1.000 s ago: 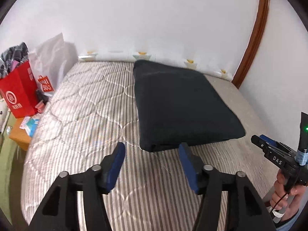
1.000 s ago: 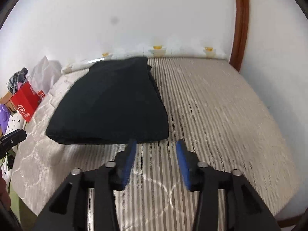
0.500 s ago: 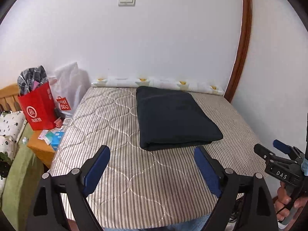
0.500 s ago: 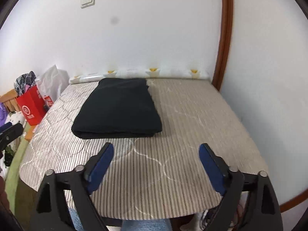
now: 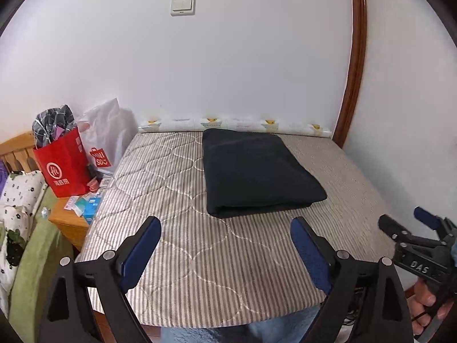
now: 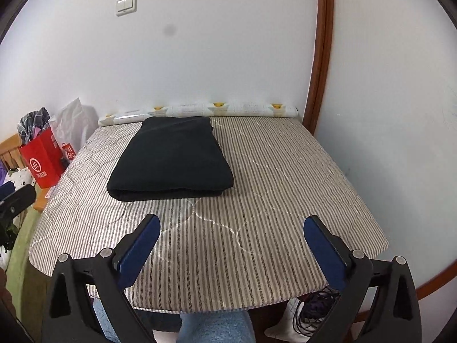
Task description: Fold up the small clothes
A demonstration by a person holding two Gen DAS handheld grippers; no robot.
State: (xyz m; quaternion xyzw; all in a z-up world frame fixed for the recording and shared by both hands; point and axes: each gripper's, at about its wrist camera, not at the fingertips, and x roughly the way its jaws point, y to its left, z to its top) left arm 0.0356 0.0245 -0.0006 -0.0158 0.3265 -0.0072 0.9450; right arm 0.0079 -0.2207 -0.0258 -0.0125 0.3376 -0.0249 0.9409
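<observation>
A black garment (image 5: 257, 171) lies folded into a neat rectangle on the striped quilted table top (image 5: 171, 243), toward the far wall; it also shows in the right wrist view (image 6: 174, 157). My left gripper (image 5: 225, 225) is open and empty, held back above the near edge, apart from the garment. My right gripper (image 6: 231, 225) is open and empty, also back over the near edge. The right gripper also shows at the right edge of the left wrist view (image 5: 411, 228).
A red shopping bag (image 5: 64, 165) and a white plastic bag (image 5: 104, 140) stand on a wooden stand left of the table. A patterned roll (image 6: 200, 110) lies along the far wall. A brown door frame (image 6: 322, 57) rises at the right. Cables (image 6: 311, 311) lie under the table.
Both grippers have pulled back from the folded garment toward the near edge and opened wide. The garment has stayed in place.
</observation>
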